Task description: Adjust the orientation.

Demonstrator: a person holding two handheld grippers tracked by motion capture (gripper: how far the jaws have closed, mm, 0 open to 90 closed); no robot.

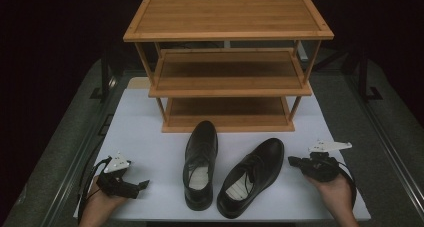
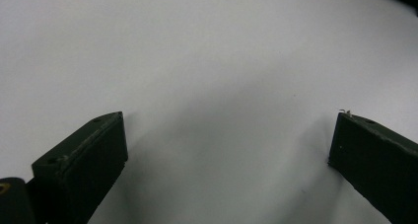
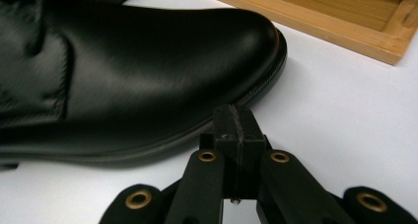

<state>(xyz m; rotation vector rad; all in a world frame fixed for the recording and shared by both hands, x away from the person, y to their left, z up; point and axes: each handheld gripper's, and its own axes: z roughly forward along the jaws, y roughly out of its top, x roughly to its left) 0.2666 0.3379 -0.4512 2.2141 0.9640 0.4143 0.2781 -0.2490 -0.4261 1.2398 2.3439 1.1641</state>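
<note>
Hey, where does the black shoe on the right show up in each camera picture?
High view: right shoe at lower centre-right, toe angled toward the wooden rack.
Left gripper view: not in it.
Right gripper view: right shoe at upper left, just beyond the shut hand-held gripper.
Shared landmark: the rack's bottom shelf.

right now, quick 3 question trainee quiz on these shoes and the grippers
1. True or false: the right gripper is shut with nothing between its jaws.
2. Which shoe lies nearer the right gripper: A, the straight left shoe, or B, the angled right shoe?
3. How many shelves of the wooden rack hold a shoe?

Key
1. True; its jaws meet just short of the shoe's sole.
2. B
3. None; both shoes stand on the white table. The left gripper is open over bare table.
</note>
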